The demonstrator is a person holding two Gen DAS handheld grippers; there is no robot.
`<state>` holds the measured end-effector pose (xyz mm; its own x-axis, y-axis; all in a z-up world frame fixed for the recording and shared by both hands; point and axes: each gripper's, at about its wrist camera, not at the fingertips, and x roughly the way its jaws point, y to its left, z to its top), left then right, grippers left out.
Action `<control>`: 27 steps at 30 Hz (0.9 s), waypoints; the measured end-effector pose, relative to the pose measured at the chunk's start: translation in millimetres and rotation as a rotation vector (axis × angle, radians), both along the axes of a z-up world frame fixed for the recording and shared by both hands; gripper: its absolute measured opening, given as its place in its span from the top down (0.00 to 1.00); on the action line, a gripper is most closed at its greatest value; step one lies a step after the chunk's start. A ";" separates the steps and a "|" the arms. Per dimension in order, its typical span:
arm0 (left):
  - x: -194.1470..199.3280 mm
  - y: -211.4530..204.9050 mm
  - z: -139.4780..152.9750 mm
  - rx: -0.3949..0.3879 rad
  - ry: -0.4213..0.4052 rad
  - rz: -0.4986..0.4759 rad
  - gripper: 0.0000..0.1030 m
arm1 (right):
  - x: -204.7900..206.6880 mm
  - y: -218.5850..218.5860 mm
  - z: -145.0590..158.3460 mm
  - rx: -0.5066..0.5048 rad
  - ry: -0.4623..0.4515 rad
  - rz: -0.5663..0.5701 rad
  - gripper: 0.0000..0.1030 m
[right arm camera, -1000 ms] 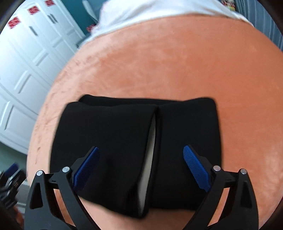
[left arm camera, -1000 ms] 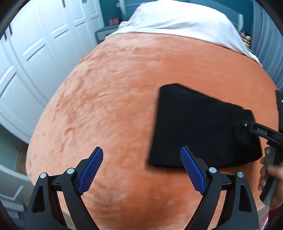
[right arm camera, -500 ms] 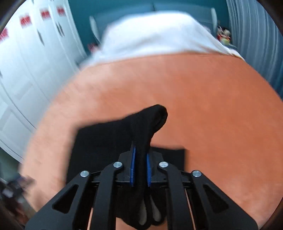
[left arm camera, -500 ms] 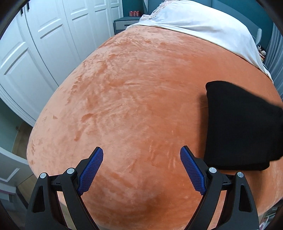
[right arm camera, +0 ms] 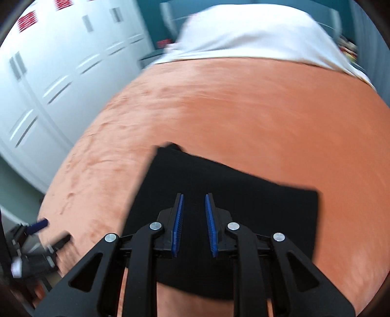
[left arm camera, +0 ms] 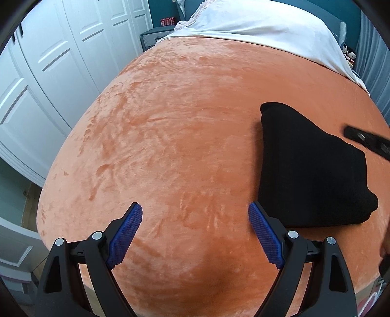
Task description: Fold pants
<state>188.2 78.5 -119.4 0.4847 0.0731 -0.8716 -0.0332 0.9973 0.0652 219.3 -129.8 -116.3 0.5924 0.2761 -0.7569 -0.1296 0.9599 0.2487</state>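
The black pants [left arm camera: 309,168] lie folded in a compact rectangle on the orange bed cover [left arm camera: 182,126], at the right of the left wrist view. My left gripper [left arm camera: 195,226] is open and empty over bare cover, just left of the pants. In the right wrist view, which is blurred, the pants [right arm camera: 219,180] lie flat under my right gripper [right arm camera: 193,214]. Its blue pads stand a small gap apart with no cloth between them. The right gripper's arm shows at the right edge of the left wrist view [left arm camera: 365,141].
White wardrobe doors [left arm camera: 48,73] stand along the left of the bed. A white sheet [left arm camera: 256,22] covers the bed's far end. A dark nightstand [left arm camera: 156,36] stands at the far left corner. The bed's near edge runs below both grippers.
My right gripper was shut on a lifted fold of the pants; now its jaws have parted and the pants lie flat. The left gripper stayed open and shifted slightly right.
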 end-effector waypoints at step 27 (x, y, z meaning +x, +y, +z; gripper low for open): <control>0.3 -2.5 -7.6 -0.053 0.042 -0.062 0.16 | -24.0 -86.9 -78.5 -0.138 0.194 -0.288 0.81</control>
<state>188.5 75.9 -127.0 0.4495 -0.0026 -0.8933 0.0303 0.9995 0.0123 195.2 -216.7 -194.8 0.4724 0.0062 -0.8814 0.1876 0.9763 0.1075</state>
